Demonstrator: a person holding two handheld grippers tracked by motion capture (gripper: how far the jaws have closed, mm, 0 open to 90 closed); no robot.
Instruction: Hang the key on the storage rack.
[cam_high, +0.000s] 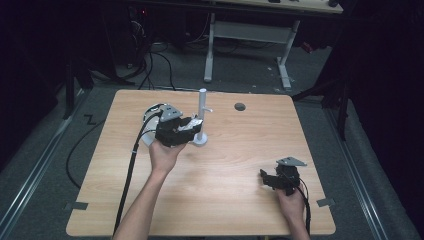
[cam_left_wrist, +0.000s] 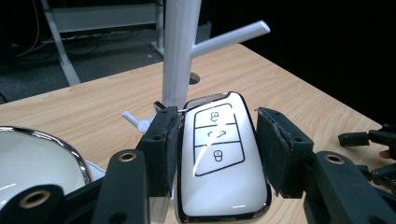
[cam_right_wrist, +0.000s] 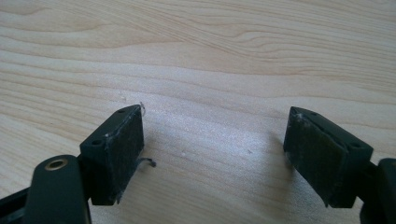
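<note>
So, counting what's on the wooden table (cam_high: 210, 165): one white car key fob (cam_left_wrist: 219, 158), one white peg stand (cam_high: 201, 117), and one round white thing with a chrome rim (cam_left_wrist: 32, 158) that I can't identify. Plus two grippers, one per hand.

Starting on the left: the left gripper (cam_high: 176, 131) is held up over the far-left part of the table, the person's left hand (cam_high: 165, 154) cupped under it with the forearm coming in from the near edge. In the left gripper view the fob sits between the two pads, three button icons facing the camera. The left pad touches its edge; on the right I can't tell whether the pad touches or a thin gap is left. The stand's post rises just behind the fob, one peg sticking out to the right.

Over by the near-right corner, the right gripper (cam_high: 272, 178) sits low over the wood, jaws wide apart with only bare table between them. The right hand (cam_high: 291, 200) holds it from behind.
</note>
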